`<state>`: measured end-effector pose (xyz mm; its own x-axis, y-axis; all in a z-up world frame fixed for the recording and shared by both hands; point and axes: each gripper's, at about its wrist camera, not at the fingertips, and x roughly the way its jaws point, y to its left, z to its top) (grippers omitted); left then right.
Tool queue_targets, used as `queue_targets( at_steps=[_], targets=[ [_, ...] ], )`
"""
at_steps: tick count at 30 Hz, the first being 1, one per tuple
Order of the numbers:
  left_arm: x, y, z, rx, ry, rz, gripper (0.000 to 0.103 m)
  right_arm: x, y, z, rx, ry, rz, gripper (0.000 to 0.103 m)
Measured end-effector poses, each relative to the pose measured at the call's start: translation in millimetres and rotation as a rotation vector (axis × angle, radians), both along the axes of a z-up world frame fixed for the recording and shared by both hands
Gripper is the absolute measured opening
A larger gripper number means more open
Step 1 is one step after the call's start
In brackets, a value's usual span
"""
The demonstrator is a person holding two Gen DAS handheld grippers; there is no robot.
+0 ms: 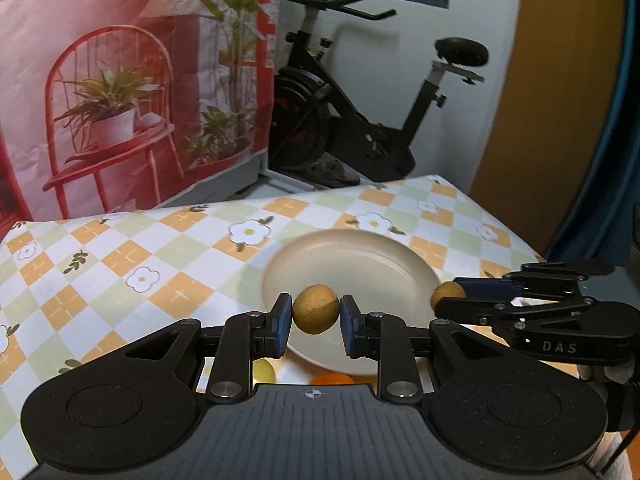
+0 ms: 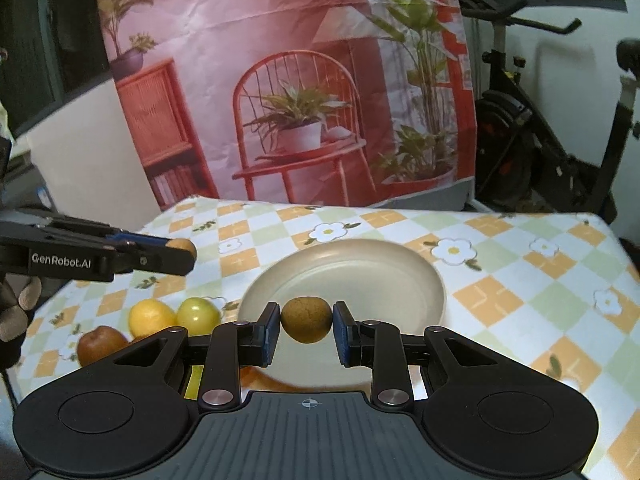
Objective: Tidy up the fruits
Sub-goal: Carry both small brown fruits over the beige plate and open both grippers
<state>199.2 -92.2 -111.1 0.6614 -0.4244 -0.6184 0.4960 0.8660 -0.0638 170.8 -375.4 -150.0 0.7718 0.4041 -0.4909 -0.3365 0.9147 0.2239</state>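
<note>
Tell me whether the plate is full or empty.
Empty as far as visible: the plate shows bare beige surface; both held brown fruits hang above it, and its near edge is hidden.

1. The left gripper (image 1: 315, 315) is matt black, with two round discs on a ribbed grey base that bears a small crosshair mark.
2. Its fingers (image 1: 280, 322) carry blue pads, on linkage bars with silver screws.
3. The right gripper (image 2: 306, 321) is built alike.
4. White lettering marks the sides: "DAS" and "GenRobot.AI".
5. A grey glove (image 2: 16, 312) covers the hand.
</note>
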Motion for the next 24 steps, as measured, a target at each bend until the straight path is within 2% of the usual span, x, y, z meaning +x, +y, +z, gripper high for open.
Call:
queue_targets(
  at_steps=[5, 12, 18, 24],
  targets=[
    [12.3, 3.9, -6.7, -0.024, 0.016, 0.004, 0.027, 11.5, 6.8, 1.7, -0.038, 0.039, -0.021, 0.026],
    [33.3, 7.4, -17.5, -0.020, 0.044, -0.005, 0.027, 30.5, 11.4, 2.0, -0.044, 0.096, -0.057, 0.026],
    [46.7, 12.7, -16.6, -0.082, 0.026, 0.030, 0.027, 50.3, 8.0, 0.2, -0.083, 0.156, -0.061, 0.026],
    [61.7, 8.1, -27.2, -0.082, 0.052, 0.035, 0.027, 64.8, -0.4, -5.6, -0.129, 0.186, -0.086, 0.026]
  ],
)
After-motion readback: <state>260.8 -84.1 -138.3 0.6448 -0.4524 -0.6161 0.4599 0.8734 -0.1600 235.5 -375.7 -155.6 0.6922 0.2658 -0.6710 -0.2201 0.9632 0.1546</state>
